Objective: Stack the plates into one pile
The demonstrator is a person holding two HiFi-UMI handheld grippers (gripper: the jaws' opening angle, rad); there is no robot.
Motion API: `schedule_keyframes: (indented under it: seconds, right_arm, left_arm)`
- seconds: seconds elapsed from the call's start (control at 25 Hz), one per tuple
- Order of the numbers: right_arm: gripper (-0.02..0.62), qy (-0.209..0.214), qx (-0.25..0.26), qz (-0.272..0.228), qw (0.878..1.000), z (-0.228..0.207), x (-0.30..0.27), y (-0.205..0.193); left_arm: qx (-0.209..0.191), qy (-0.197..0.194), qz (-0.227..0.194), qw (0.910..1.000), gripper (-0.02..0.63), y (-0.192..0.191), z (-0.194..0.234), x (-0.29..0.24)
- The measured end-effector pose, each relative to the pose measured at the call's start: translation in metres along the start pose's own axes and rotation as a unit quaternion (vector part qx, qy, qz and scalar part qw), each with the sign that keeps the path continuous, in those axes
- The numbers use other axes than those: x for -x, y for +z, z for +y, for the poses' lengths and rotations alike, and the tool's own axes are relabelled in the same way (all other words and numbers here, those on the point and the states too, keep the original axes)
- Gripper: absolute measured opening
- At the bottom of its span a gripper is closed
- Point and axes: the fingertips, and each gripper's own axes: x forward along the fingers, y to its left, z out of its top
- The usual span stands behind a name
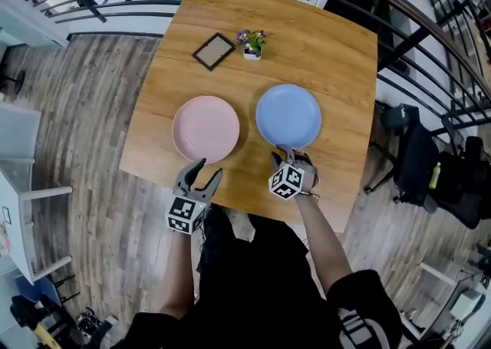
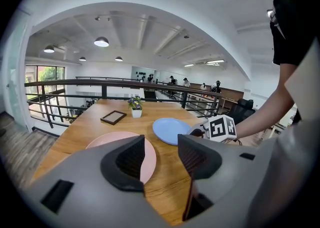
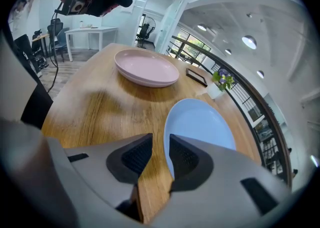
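Observation:
Two plates lie side by side on the wooden table [image 1: 330,56]: a pink plate [image 1: 205,128] on the left and a blue plate [image 1: 288,115] on the right. My right gripper [image 1: 286,154] is at the blue plate's near rim. In the right gripper view the blue plate [image 3: 200,124] runs in between the jaws of the right gripper [image 3: 161,147], which are turned on their side and closed on its rim. My left gripper [image 1: 210,168] stands open just short of the pink plate's near edge. The pink plate [image 2: 107,139] lies beyond its spread jaws.
A small picture frame [image 1: 213,51] and a potted flower [image 1: 252,43] sit at the far side of the table. Railings [image 1: 115,10] ring the table's far side. An office chair [image 1: 418,159] stands to the right.

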Motion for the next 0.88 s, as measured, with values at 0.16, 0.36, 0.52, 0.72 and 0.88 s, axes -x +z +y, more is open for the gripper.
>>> schedule_keyframes:
  seconds: [0.16,0.36,0.52,0.72,0.88]
  right_arm:
    - [0.117,0.004,0.005,0.001,1.000,-0.003,-0.006,-0.006]
    - [0.112,0.011,0.011,0.005,1.000,-0.006,-0.014,-0.016]
    - [0.109,0.017,0.013,0.007,1.000,-0.006,-0.020,-0.020]
    - [0.075,0.016,0.024,0.008,1.000,-0.010,-0.024,-0.023]
    - [0.057,0.018,0.023,0.011,1.000,-0.009,-0.027,-0.028]
  left_arm:
    - [0.006,0.008,0.001,0.9999,0.219,-0.003,-0.002,-0.003]
    - [0.008,0.017,0.001,0.9998,0.219,-0.008,-0.007,-0.008]
    - [0.010,0.024,0.002,0.9997,0.219,-0.010,-0.005,-0.011]
    - [0.007,0.029,0.001,0.9995,0.219,-0.007,-0.008,-0.015]
    - [0.009,0.032,0.004,0.9994,0.219,-0.012,-0.010,-0.015]
